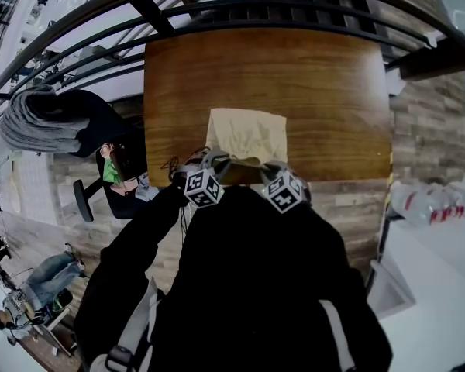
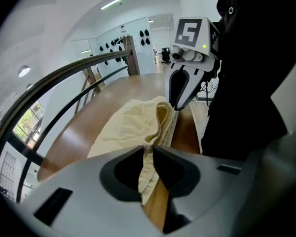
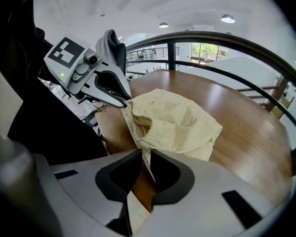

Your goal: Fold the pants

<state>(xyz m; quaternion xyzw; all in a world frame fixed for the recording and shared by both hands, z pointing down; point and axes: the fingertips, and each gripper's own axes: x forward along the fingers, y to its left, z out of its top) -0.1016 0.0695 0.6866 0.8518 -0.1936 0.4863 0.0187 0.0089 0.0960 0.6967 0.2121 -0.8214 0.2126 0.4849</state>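
Nearest the person, at the table's 6 o'clock edge, both grippers pinch the same near hem of the pants [image 1: 248, 134]. The left gripper [image 2: 149, 149] has its jaws nearly together on a thin fold of the cream cloth, which hangs down between them. The right gripper [image 3: 146, 154] is likewise almost closed on the cloth's edge at its own corner. The two stand side by side, near each other, the left at 11 o'clock from the person and the right at 1 o'clock, so neither is nearer the work.

From that held hem the pants run away toward 12 o'clock and lie flat on the table [image 1: 325, 84] in a bunched, roughly square heap. The gripped edge runs 9 to 3 o'clock, so any fold would most likely turn on carrying it toward 12 o'clock over the rest.

Bare wood shows past the heap at 12, 9 and 3 o'clock. Beyond the far edge curves a dark railing [image 1: 240, 8].
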